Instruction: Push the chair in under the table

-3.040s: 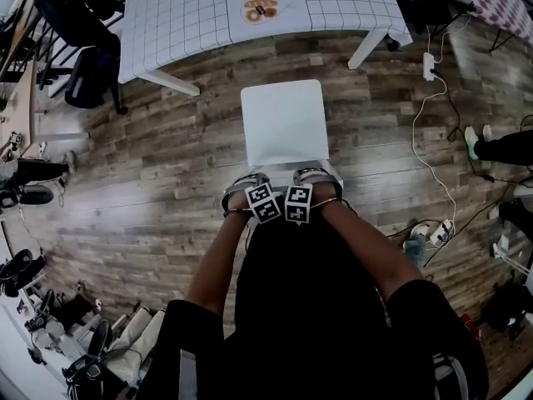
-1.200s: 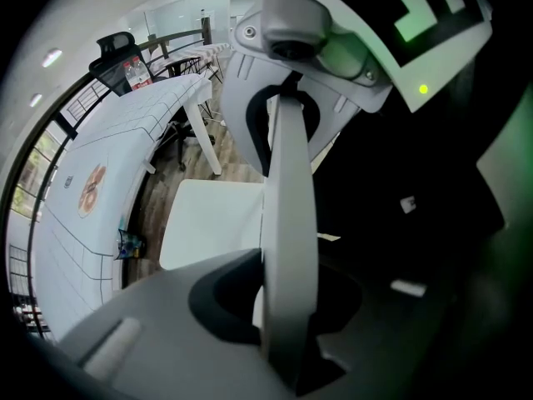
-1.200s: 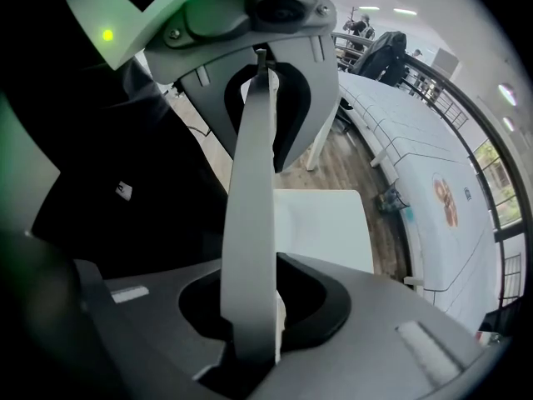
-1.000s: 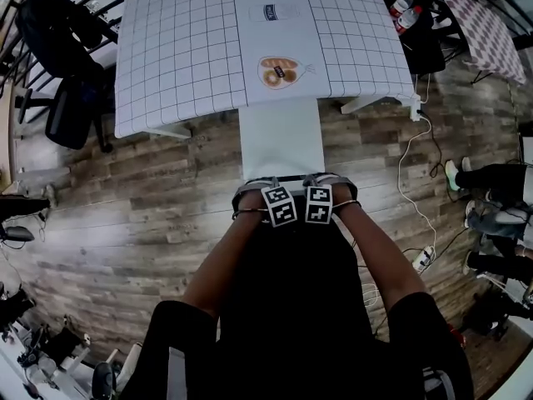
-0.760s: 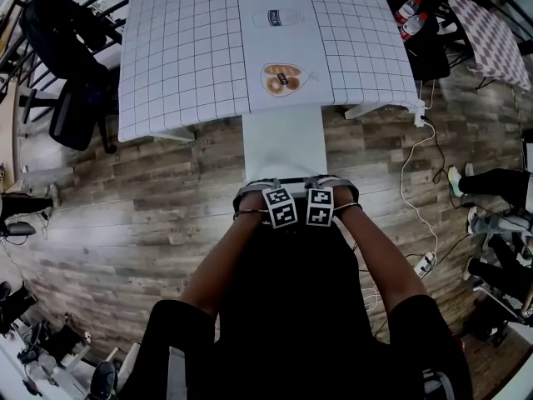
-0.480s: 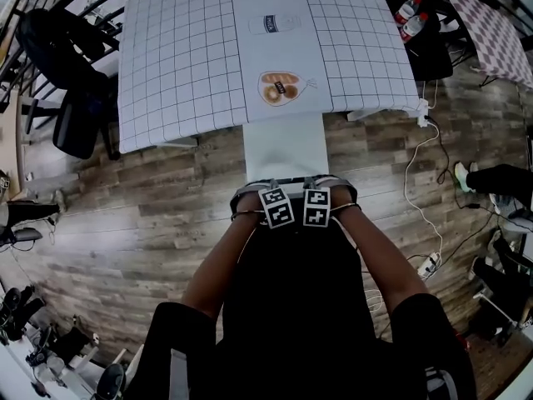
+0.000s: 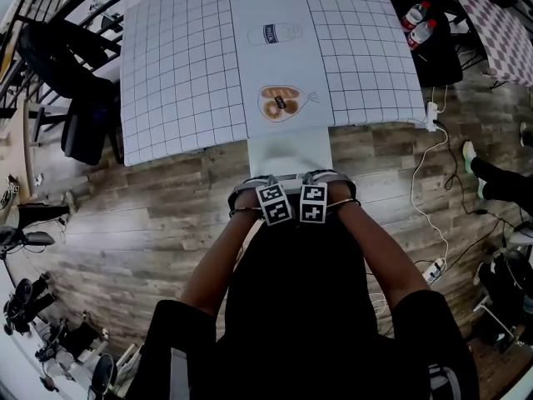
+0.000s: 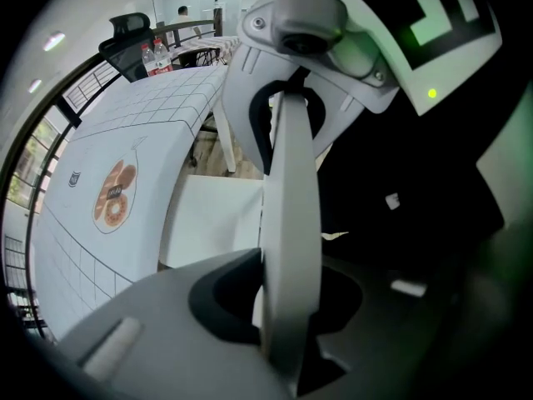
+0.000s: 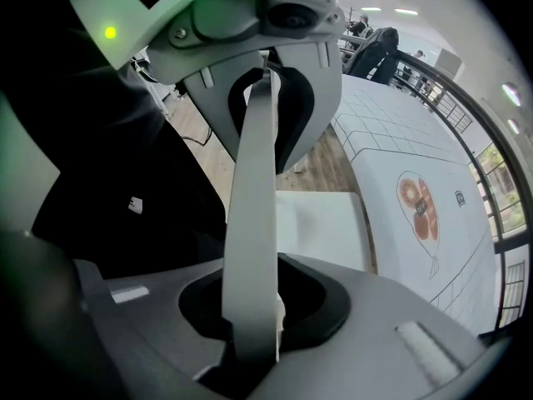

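A white chair stands in front of me, and only a short strip of its seat (image 7: 287,150) shows before the table (image 7: 183,65), which has a white gridded cloth. The rest of the seat is hidden under the table's edge. Both grippers point down side by side on the top edge of the chair's backrest. My left gripper (image 7: 265,188) is shut on that backrest (image 8: 291,223), which stands edge-on between its jaws. My right gripper (image 7: 315,187) is shut on the same backrest (image 9: 254,207). The seat (image 9: 325,227) and the table's cloth (image 9: 416,140) lie beyond the jaws.
A black office chair (image 7: 75,82) stands by the table's left side. A power strip (image 7: 431,117) with a white cable lies on the wood floor at the right. Bottles (image 7: 419,22) and a person's foot (image 7: 470,158) are further right.
Both grippers and the chair have moved toward the table. The seat has slid further under the table's edge, so less of it shows now.
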`<action>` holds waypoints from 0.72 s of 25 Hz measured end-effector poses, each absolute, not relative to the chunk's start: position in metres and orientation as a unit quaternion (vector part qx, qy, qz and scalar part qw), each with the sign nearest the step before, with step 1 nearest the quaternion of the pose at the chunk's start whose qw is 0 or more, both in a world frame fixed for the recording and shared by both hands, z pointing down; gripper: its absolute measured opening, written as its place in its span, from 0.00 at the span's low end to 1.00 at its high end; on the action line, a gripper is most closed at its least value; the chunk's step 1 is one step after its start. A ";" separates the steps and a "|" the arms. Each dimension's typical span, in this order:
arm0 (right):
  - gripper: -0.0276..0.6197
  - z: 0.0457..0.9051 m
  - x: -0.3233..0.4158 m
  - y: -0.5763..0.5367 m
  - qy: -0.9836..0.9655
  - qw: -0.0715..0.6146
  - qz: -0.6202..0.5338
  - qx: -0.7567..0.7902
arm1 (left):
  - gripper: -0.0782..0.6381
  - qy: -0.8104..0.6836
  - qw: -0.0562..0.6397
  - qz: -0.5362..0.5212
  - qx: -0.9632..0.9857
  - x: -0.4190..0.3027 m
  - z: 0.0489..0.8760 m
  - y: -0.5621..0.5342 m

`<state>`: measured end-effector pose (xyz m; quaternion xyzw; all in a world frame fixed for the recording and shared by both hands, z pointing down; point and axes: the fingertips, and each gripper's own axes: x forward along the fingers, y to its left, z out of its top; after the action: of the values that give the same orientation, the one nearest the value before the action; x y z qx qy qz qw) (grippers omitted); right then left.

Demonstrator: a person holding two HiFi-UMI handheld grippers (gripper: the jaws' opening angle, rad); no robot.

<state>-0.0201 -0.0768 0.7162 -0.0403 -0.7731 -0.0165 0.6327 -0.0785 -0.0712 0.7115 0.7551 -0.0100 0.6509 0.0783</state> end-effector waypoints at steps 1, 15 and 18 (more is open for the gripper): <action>0.16 0.717 -0.019 -0.083 -0.773 0.633 -0.017 -0.041 | 0.23 -0.014 0.078 0.652 0.754 -0.078 0.712 -0.077; 0.16 0.713 -0.016 -0.154 -0.774 0.630 -0.029 -0.056 | 0.23 -0.045 0.089 0.653 0.751 -0.074 0.707 -0.148; 0.16 0.713 -0.015 -0.160 -0.775 0.629 -0.030 -0.060 | 0.24 -0.044 0.098 0.652 0.750 -0.073 0.708 -0.153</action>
<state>-0.0148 -0.1599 0.7135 -0.0601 -0.7749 -0.0304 0.6285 -0.0731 -0.1532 0.7084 0.7503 -0.0439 0.6523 0.0979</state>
